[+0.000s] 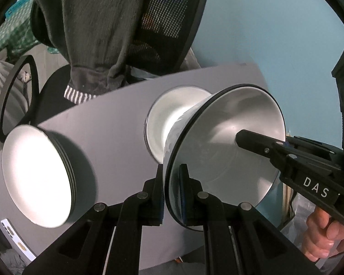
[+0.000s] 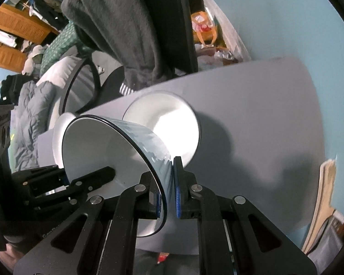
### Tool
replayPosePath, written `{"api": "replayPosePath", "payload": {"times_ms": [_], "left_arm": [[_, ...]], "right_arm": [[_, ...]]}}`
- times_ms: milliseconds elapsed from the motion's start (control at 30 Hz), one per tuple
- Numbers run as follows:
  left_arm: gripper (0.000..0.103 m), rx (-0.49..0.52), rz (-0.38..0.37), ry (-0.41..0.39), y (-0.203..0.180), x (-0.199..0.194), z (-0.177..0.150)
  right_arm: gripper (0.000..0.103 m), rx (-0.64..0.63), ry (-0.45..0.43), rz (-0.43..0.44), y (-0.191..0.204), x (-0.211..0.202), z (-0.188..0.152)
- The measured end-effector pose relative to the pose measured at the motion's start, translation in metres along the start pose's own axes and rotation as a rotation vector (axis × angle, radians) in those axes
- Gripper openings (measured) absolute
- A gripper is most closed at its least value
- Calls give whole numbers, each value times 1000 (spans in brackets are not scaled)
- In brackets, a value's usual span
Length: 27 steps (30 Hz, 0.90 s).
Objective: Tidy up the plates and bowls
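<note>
White inside with a thin dark rim and a blue-grey pattern outside, the bowl (image 1: 227, 142) hangs in the air between my two grippers, lifted clear above the grey surface (image 1: 117, 119). My left gripper (image 1: 172, 192) has its jaws clenched on the near part of the rim, one finger inside the bowl and one on the patterned outside. My right gripper (image 2: 167, 190) has its jaws clenched on the opposite side of the rim in the same way, the blue pads (image 2: 177, 197) pressing against the wall. In the left wrist view the right gripper (image 1: 259, 142) reaches in from the right edge, and part of my hand (image 1: 325, 233) shows on its handle.

Below the bowl, near the middle of the surface, a second white bowl (image 2: 172, 128) stands alone. Toward the surface's left edge sits a stack of white plates (image 1: 39, 174), several dark rims showing along its side. A phone (image 1: 16, 238) lies at the near left corner. Beyond the far edge stands an office chair (image 1: 172, 23) with a mesh back, and a dark grey garment (image 1: 98, 23) is draped over it
</note>
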State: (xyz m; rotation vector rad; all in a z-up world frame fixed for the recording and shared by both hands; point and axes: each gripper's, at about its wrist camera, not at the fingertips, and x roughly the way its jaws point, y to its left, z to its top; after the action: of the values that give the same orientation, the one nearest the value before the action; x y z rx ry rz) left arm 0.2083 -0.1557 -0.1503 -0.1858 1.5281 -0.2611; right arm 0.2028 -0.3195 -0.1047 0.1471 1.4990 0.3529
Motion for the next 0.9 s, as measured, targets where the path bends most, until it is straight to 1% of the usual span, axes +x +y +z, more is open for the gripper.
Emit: {"api": "replayPosePath", "payload": {"times_ms": [133,300,533,600,900], "left_arm": [[10,-8,30,10,2,11,12],[10,-3,73,20,0,22,17],[10,-33,59,54,2,32,13],[10,-40,60,45,3,32,14],[10,-31,70,53,4,32,21]], "right_arm": [[9,9,21,10,-7,8,14],[9,5,52,13,-14,17,23],[9,8,84,12,-23,25,26],[9,7,93,12,-24,28,26],[10,21,123,46,-30,34,28]]}}
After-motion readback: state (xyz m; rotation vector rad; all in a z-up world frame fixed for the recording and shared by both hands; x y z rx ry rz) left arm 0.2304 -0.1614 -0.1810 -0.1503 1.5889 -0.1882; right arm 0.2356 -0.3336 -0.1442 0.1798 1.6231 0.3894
